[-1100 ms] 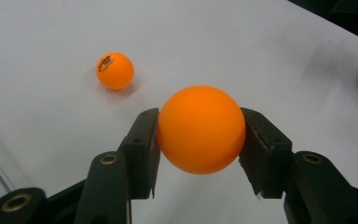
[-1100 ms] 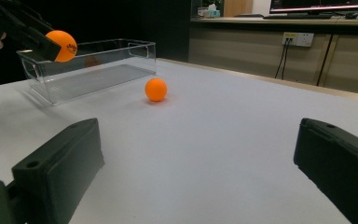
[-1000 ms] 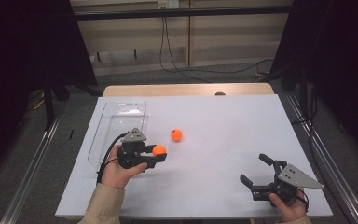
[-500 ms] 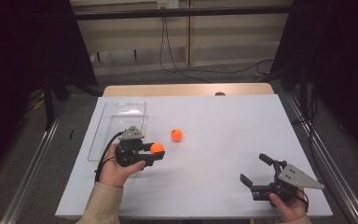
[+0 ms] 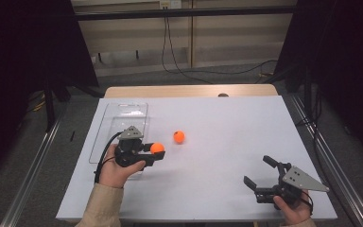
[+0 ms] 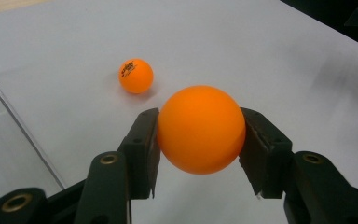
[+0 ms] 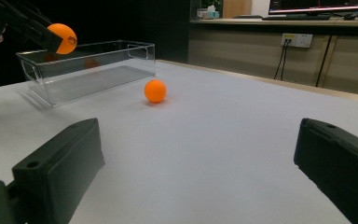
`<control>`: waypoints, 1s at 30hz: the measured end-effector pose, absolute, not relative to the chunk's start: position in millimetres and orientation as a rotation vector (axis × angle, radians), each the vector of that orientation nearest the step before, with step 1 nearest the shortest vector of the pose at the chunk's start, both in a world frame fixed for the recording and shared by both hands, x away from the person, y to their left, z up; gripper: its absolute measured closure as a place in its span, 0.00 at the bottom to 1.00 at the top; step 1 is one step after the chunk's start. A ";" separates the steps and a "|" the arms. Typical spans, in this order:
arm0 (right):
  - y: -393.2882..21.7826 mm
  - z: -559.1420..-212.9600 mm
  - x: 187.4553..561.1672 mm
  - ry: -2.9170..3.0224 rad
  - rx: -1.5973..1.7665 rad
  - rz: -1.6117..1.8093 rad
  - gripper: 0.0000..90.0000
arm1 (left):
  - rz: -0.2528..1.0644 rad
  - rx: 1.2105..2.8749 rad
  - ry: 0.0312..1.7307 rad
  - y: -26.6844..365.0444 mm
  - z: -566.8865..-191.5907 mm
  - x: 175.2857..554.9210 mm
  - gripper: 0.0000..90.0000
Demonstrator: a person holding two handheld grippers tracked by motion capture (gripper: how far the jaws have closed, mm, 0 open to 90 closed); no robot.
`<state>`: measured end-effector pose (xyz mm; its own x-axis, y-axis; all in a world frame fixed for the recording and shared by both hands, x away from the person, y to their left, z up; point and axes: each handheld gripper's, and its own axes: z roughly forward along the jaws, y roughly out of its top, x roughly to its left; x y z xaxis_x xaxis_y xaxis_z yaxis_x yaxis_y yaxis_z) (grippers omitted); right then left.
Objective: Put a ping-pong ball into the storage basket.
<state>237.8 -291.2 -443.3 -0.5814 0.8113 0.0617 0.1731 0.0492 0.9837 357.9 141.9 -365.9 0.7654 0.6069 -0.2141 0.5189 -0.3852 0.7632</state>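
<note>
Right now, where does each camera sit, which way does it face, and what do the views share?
High view: above the person's side, facing forward and down on the table; both hands, left gripper and right gripper show.
Left gripper view: on the left gripper, looking along its jaws, shut on the held ball.
Right gripper view: low on the right gripper, jaws open, facing the clear bin.
Shared: all show the loose ball.

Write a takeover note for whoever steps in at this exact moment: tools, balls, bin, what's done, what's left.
Left tool: shut on one orange ball, held above the table beside the clear bin.
Right tool: open, holding nothing, low at the table's near right.
Second orange ball: loose on the white table, apart from the bin.
Done: first ball picked up.
Left, probably: drop it in the bin, which looks empty, then fetch the second ball.
</note>
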 end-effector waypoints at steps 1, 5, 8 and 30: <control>-291.1 -443.4 237.9 1.804 0.986 1.570 0.01 | 0.125 2.065 0.843 142.1 -365.7 358.2 0.57; -291.0 -443.4 237.9 1.805 0.986 1.570 0.01 | 0.125 2.064 0.854 143.3 -365.5 359.6 0.57; -291.1 -443.4 237.9 1.804 0.987 1.571 0.01 | 0.129 2.060 0.860 144.7 -365.2 360.7 0.57; -290.9 -443.5 238.0 1.805 0.988 1.571 0.01 | 0.152 2.046 0.899 154.1 -359.1 365.7 0.57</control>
<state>238.0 -290.9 -443.5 -0.5817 0.8110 0.0627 0.1742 0.0489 0.9835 365.7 154.1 -359.1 0.7315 0.6472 -0.2145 0.5410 -0.3595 0.7603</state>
